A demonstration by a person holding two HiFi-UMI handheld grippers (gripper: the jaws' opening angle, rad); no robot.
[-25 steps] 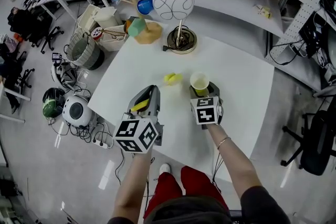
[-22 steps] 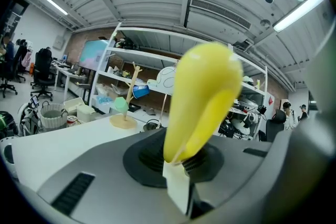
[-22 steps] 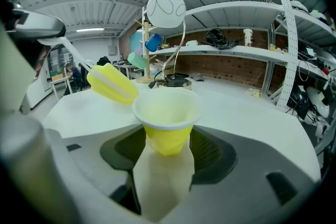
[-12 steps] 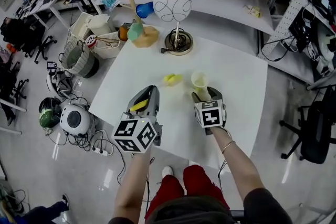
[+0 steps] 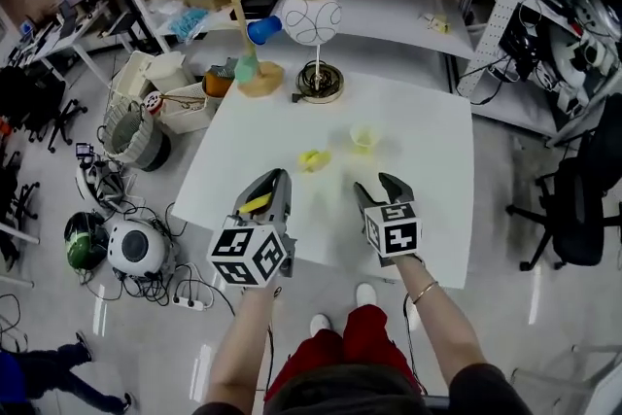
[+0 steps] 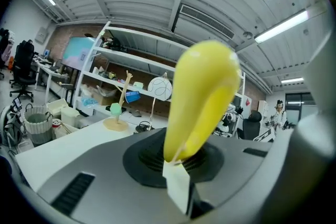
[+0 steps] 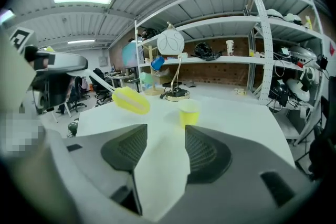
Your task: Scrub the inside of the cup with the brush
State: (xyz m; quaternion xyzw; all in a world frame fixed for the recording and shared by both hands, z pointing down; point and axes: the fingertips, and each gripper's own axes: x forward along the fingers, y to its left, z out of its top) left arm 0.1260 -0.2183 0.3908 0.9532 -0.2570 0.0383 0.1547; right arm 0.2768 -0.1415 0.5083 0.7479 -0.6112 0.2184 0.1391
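The cup is seen standing upright on the white table, ahead of the right gripper and apart from it. A second ago it was right at that gripper's jaw tips. Now the gripper is drawn back toward the person, and a stretch of bare table is left between the two. Its jaws are spread wide and are closing slightly, with nothing caught between them. The brush is clamped by its yellow handle in the left gripper, whose jaws are closed tight on it. The yellow brush head is held out over the table to the left of the cup, not touching it, much as before. The left gripper is placed as it was earlier.
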